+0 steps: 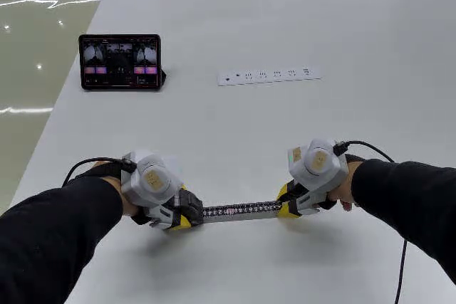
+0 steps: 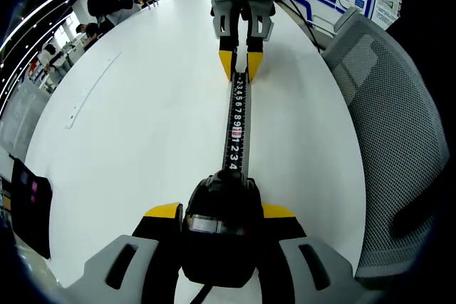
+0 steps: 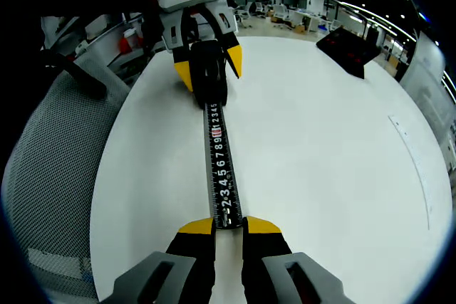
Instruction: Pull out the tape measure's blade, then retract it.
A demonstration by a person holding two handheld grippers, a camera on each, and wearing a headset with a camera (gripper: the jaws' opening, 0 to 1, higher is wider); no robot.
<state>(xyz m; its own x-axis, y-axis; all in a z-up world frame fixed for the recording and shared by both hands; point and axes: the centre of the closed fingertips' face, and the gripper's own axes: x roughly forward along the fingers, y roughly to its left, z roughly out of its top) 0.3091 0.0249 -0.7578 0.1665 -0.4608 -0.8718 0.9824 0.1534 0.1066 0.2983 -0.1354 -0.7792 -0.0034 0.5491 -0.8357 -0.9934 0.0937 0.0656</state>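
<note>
Two holds: left gripper (image 2: 217, 211) jaws clamp the case (image 2: 217, 236), right gripper (image 3: 228, 227) jaws pinch the blade (image 3: 219, 169) tip; pull rightward, straight and level.

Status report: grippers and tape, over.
Left gripper shut on tape measure case. Right gripper shut on blade, partly extended. Tablet, power strip well away.

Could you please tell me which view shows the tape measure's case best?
The left gripper view: the black case sits large between the jaws of the left gripper. The right gripper view shows it small, at the far end of the blade; the head view shows it partly hidden.
</note>
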